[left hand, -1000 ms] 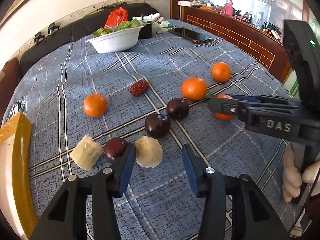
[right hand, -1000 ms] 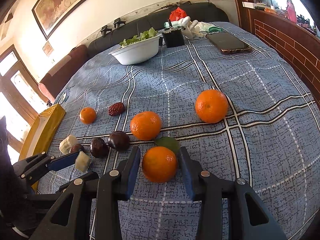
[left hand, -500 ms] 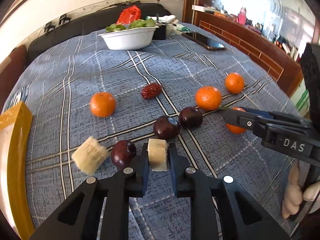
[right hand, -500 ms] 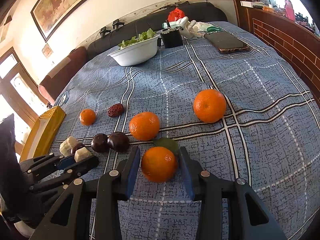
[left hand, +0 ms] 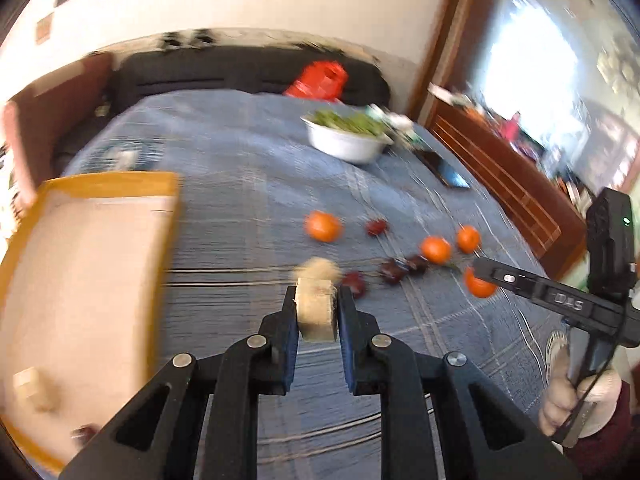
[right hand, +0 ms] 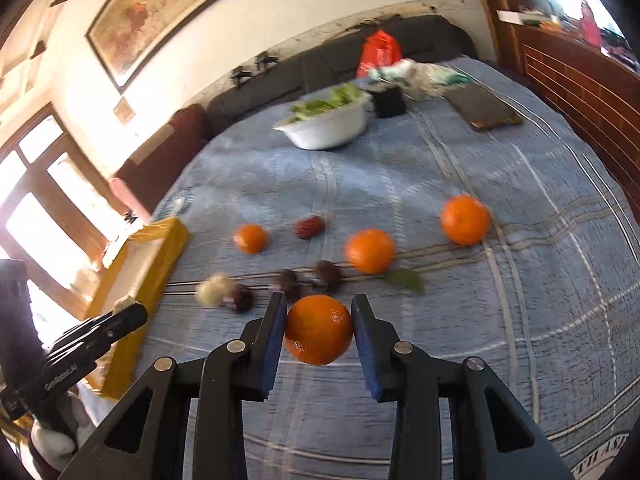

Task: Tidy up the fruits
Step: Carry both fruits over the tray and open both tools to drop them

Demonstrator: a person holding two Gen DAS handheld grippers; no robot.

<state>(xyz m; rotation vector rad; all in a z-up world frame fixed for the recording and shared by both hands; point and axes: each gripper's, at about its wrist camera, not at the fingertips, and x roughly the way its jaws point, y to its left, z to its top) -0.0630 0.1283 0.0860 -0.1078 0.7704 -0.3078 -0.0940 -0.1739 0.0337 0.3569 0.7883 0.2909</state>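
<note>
Since half a second before, the left gripper [left hand: 317,314] had lifted its pale chunk [left hand: 316,311] off the cloth [left hand: 248,168] and swung left, bringing the tray [left hand: 100,184] into the left-wrist view, while the right gripper [right hand: 319,330] had raised its orange [right hand: 319,329] clear of the leaf [right hand: 406,279]. In that left-wrist view, from the left, the yellow-rimmed tray lay on the cloth with a small pale cube [left hand: 30,390] near its close corner; the left gripper's jaws were closed on the chunk, held above the cloth beside the tray's right edge. Just past the chunk lay a second, blurred pale chunk [left hand: 318,269] touching a dark plum [left hand: 354,281], then two more plums [left hand: 394,271] close together. Farther back lay a loose orange [left hand: 323,226] and a red date [left hand: 376,227], then two oranges [left hand: 435,249] near each other. At the right, the right gripper's jaws were clamped on its orange above the cloth. A white bowl [left hand: 346,142] of greens and a phone [left hand: 444,168] stood well behind the fruit, with a red bag [left hand: 318,80] beyond. In the right-wrist view the plums [right hand: 328,275] lay directly ahead of the held orange, between it and the tray [right hand: 160,236] at the left, and the leaf lay just right of them. Both views were motion-blurred, so finer detail could not be made out.
</note>
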